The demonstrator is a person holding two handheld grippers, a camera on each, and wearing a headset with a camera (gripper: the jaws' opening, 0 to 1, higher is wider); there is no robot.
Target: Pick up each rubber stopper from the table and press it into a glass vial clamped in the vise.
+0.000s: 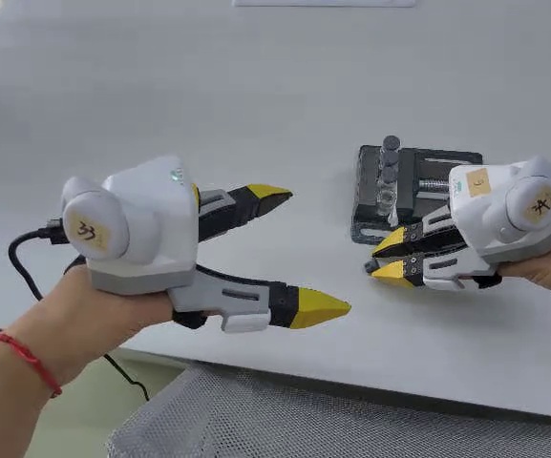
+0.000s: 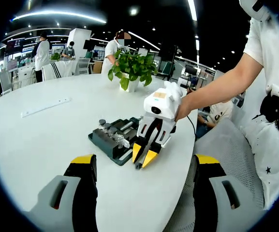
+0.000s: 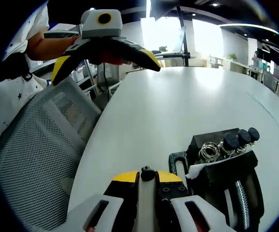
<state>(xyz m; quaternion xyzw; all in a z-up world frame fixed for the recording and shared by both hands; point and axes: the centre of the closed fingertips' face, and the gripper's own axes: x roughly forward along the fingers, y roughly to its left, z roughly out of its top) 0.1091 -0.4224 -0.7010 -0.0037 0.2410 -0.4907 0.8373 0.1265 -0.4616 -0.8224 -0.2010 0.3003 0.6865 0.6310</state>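
A black vise [image 1: 426, 167] stands on the white table and clamps a row of glass vials [image 1: 388, 176]. In the right gripper view three vials carry dark stoppers [image 3: 242, 137], and the nearest vial [image 3: 208, 151] is open-topped. My right gripper [image 1: 388, 258] hovers just in front of the vise, shut on a small dark rubber stopper [image 3: 147, 173] at its yellow tips. My left gripper [image 1: 299, 251] is held to the left near the table's front edge, open with nothing between its fingers. In the left gripper view the right gripper [image 2: 144, 155] hangs beside the vise [image 2: 111, 141].
A grey mesh chair [image 1: 256, 420] sits below the table's front edge. A black cable [image 1: 25, 272] trails from the left gripper. A potted plant [image 2: 132, 72] and a white strip [image 2: 46, 107] lie farther across the table. People stand in the background.
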